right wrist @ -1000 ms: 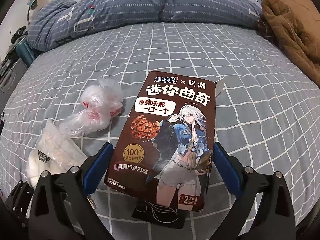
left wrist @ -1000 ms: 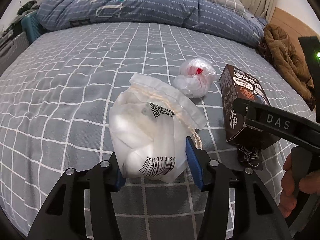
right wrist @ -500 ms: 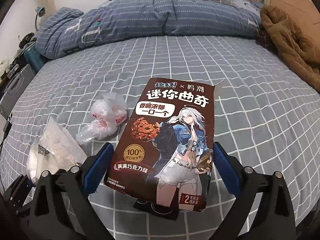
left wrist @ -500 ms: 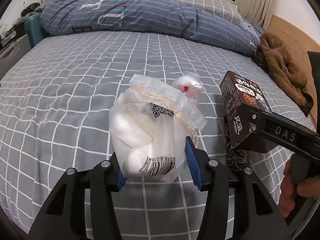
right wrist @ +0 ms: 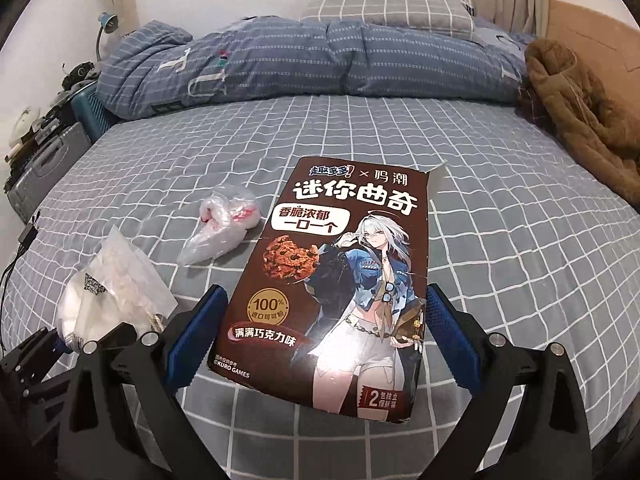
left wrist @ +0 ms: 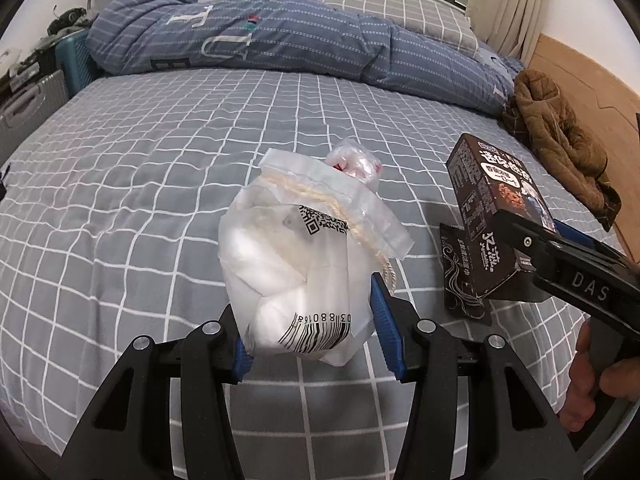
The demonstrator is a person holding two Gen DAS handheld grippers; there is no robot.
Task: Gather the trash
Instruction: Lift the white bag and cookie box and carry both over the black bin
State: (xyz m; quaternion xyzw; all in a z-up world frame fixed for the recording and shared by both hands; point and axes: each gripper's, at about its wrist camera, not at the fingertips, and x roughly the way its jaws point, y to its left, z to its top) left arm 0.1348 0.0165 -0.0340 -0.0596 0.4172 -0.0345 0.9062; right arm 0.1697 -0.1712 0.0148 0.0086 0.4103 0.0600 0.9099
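Observation:
My left gripper (left wrist: pixel 316 332) is shut on a white drawstring plastic bag (left wrist: pixel 296 264) with a barcode, held above the bed. The bag also shows in the right wrist view (right wrist: pixel 108 292). My right gripper (right wrist: pixel 320 340) is shut on a brown cookie box (right wrist: pixel 336 280), lifted off the bed; the box also shows in the left wrist view (left wrist: pixel 492 216). A crumpled clear plastic bag with red print (right wrist: pixel 224 228) lies on the grey checked bed sheet (right wrist: pixel 500 240); in the left wrist view it peeks out behind the white bag (left wrist: pixel 356 160). A dark wrapper (left wrist: pixel 460 272) lies flat under the box.
A rolled blue quilt (left wrist: pixel 280 40) and a grey checked pillow (right wrist: pixel 384 8) lie at the head of the bed. A brown jacket (right wrist: pixel 580 112) lies on the right side. A suitcase (right wrist: pixel 44 168) and clutter stand off the bed's left edge.
Both grippers have risen and pulled back from the bed with the white bag and the cookie box in them. The crumpled bag and dark wrapper stay on the sheet.

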